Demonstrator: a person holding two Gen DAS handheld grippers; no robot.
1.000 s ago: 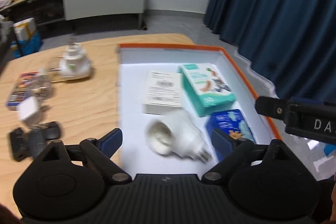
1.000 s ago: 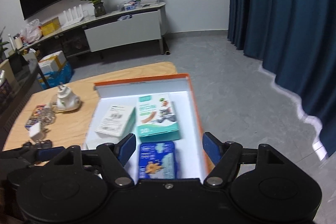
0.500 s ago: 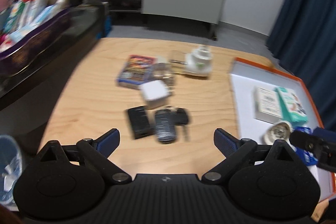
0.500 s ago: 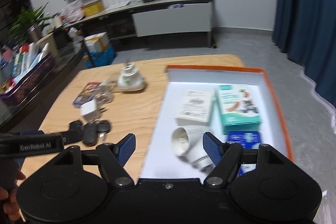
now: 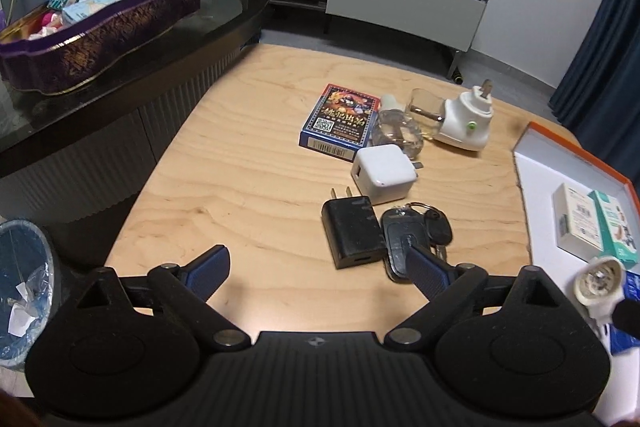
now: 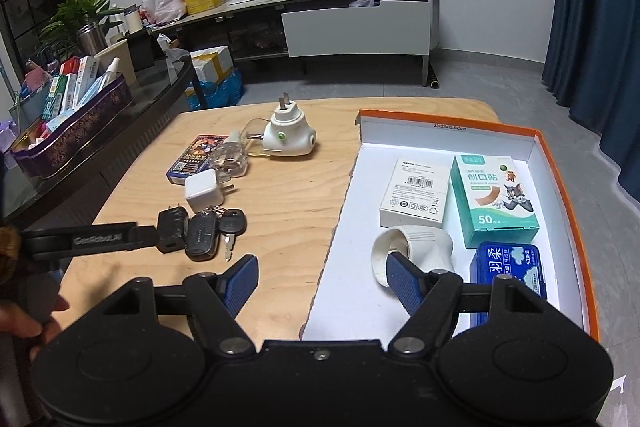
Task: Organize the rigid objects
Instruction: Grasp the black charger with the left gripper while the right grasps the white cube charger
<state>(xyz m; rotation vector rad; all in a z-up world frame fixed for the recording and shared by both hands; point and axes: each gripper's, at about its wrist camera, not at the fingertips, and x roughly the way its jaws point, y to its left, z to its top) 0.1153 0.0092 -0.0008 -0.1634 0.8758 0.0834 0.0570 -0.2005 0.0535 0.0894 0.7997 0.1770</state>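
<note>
Living-room setting; wooden table [image 6: 280, 195] as work surface, orange-rimmed box [image 6: 560, 163] on its right side as landmark.

1. Right gripper [image 6: 320, 279]: jaws spread, empty, over the box's near-left edge.
2. Left gripper [image 5: 316, 267]: jaws spread, empty, left of the box.
3. Inside box, near to far: white adapter [image 6: 416, 251], blue tin [image 6: 512, 267], bandage carton [image 6: 492, 199], white carton [image 6: 416, 191].
4. Left of box, unsorted: black charger [image 5: 352, 231], key fob [image 5: 404, 235], white cube charger [image 5: 384, 173], card deck [image 5: 340, 121], plug-in vaporizer [image 5: 464, 121].

Risk: charger and fob touch; a wide grasp may drag both.
</note>
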